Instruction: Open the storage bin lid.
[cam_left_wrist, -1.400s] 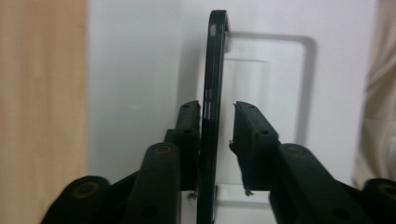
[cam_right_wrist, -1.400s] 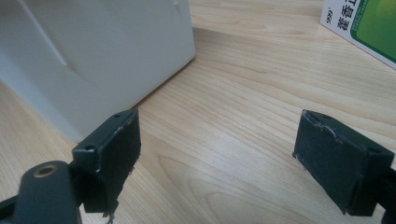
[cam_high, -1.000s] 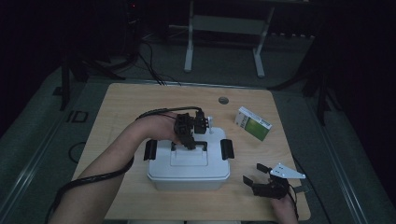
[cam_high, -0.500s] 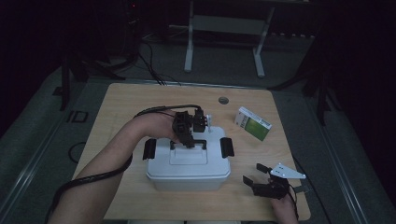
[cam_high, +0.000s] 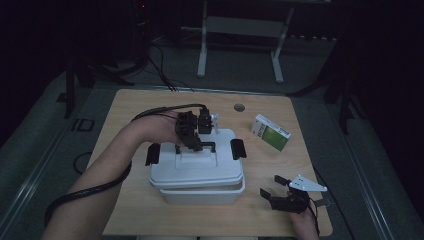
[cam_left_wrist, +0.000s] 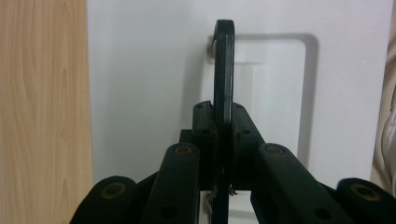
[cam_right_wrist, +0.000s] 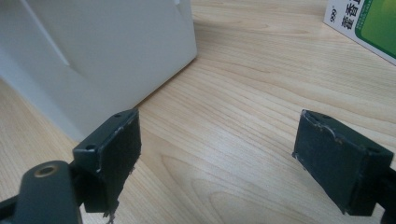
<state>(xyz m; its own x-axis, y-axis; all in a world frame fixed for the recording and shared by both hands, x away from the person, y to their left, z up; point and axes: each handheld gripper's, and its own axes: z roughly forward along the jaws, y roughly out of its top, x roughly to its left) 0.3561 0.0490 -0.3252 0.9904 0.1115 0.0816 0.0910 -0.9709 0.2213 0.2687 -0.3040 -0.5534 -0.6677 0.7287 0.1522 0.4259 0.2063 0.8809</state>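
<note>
a white plastic box with rounded corners sits mid-table, its lid tipped up off the base, black latches swung out at both ends. the left gripper is clamped tight on the lid's thin black handle. the right gripper rests on the table just right of the box, jaws wide apart, holding nothing.

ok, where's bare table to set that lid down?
Widest bare patch: left of the white box, out to the table edge. Narrower strip between box and right gripper. Far right is crowded by the green carton. Left gripper holds the lid handle.
</note>
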